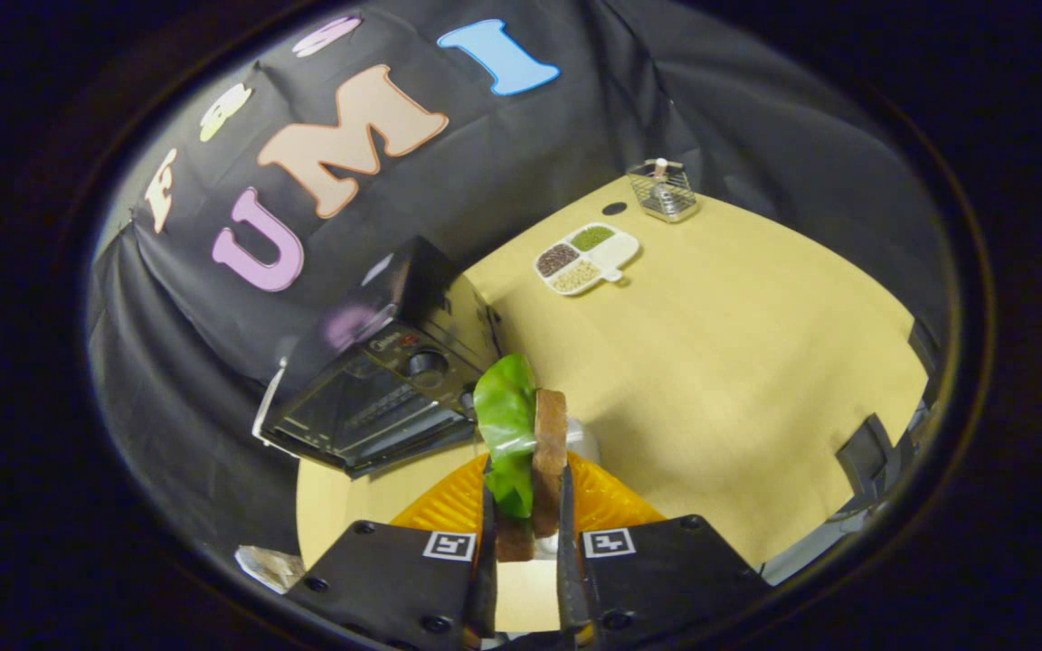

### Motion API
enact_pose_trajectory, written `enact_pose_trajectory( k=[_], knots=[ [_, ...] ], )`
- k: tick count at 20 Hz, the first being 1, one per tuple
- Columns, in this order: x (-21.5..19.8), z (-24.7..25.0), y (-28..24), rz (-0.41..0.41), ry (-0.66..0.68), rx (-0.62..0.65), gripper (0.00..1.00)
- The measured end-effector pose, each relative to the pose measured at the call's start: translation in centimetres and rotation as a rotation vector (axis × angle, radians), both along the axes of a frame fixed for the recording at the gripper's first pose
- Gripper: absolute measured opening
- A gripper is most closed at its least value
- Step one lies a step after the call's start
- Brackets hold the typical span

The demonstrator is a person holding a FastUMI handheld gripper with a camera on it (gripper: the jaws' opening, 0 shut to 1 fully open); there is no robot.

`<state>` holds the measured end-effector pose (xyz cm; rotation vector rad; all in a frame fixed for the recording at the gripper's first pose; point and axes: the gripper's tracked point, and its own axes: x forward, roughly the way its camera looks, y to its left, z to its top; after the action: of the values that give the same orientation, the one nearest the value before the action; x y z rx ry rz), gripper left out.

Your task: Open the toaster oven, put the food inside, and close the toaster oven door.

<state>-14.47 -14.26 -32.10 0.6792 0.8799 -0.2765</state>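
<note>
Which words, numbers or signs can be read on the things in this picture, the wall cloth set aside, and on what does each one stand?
Toaster oven control panel: a brand word in script, too blurred to read.
Gripper, shut on the sandwich: one black-and-white square marker on each finger block, a pattern and no text.
Divided dish, wire basket, orange plate: no text to be seen.

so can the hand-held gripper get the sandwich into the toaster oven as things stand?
Probably not yet. The hand-held gripper is shut on the sandwich, but the toaster oven door looks closed, blocking the cavity; the path there looks free.
</note>
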Motion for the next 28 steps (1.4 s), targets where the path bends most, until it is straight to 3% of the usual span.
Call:
enact_pose_trajectory(
  k=[6, 16, 28],
  knots=[
    [2.3, 1.3, 6.5, -0.008, -0.046, 0.163, 0.29],
    [8.0, -1.6, 16.4, -0.071, -0.083, 0.365, 0.29],
    [15.2, -6.3, 21.1, -0.219, -0.186, 0.483, 0.29]
  ],
)
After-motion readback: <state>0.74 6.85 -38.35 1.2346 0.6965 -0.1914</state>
